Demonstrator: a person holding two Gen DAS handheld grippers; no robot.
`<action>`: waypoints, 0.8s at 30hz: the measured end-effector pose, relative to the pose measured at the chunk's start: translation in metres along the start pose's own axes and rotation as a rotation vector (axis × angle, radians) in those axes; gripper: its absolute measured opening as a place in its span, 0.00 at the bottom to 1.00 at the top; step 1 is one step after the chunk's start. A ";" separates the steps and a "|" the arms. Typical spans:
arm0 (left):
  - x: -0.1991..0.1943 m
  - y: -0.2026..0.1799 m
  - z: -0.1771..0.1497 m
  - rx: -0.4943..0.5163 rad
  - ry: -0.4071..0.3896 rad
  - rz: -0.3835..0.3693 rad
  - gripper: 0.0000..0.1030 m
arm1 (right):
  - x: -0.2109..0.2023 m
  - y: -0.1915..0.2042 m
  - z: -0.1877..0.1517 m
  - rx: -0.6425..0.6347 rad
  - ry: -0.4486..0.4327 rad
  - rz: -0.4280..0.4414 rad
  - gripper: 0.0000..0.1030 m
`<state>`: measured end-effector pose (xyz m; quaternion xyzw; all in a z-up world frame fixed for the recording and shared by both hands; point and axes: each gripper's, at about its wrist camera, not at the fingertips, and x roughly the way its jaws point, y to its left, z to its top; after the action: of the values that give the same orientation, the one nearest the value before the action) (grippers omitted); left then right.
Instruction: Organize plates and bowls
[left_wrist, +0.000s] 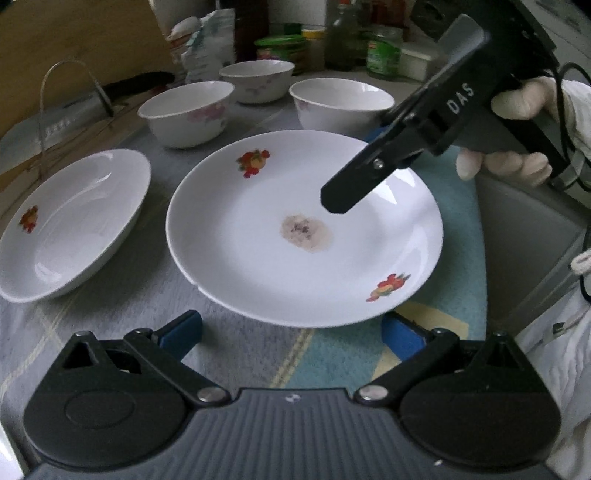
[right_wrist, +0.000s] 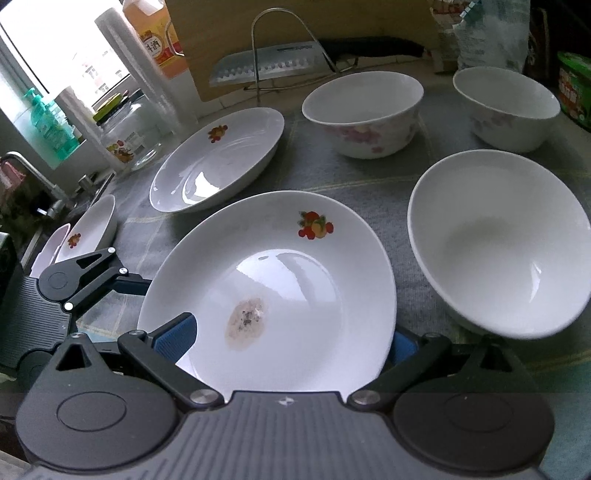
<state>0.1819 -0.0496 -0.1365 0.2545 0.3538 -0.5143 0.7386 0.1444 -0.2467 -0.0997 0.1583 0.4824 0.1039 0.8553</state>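
At bottom centre of the right wrist view, the right gripper (right_wrist: 291, 339) stands spread, its blue fingers (right_wrist: 181, 334) flanking the near rim of the stained plate (right_wrist: 280, 280) without visibly clamping it. Lower in the left wrist view, the left gripper (left_wrist: 291, 332) is likewise spread, short of the same plate (left_wrist: 306, 229). Behind, at upper left, lies a second plate (right_wrist: 218, 155); three bowls (right_wrist: 364, 110) occupy the upper right. Judgement: glazed ceramic is stiff, slippery and breakable; grasp the rim edge, pads above and below.
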 end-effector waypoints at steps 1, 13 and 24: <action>0.001 0.001 0.000 0.008 -0.004 -0.006 0.99 | 0.000 0.000 0.000 0.003 0.000 0.001 1.00; 0.009 0.012 0.008 0.099 -0.028 -0.076 0.99 | 0.002 -0.001 0.002 0.061 -0.022 -0.014 1.00; 0.013 0.014 0.011 0.144 -0.045 -0.096 0.99 | 0.003 -0.002 0.005 0.116 -0.040 -0.019 1.00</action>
<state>0.2009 -0.0602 -0.1393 0.2779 0.3113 -0.5789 0.7006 0.1503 -0.2487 -0.1003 0.2050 0.4720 0.0646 0.8550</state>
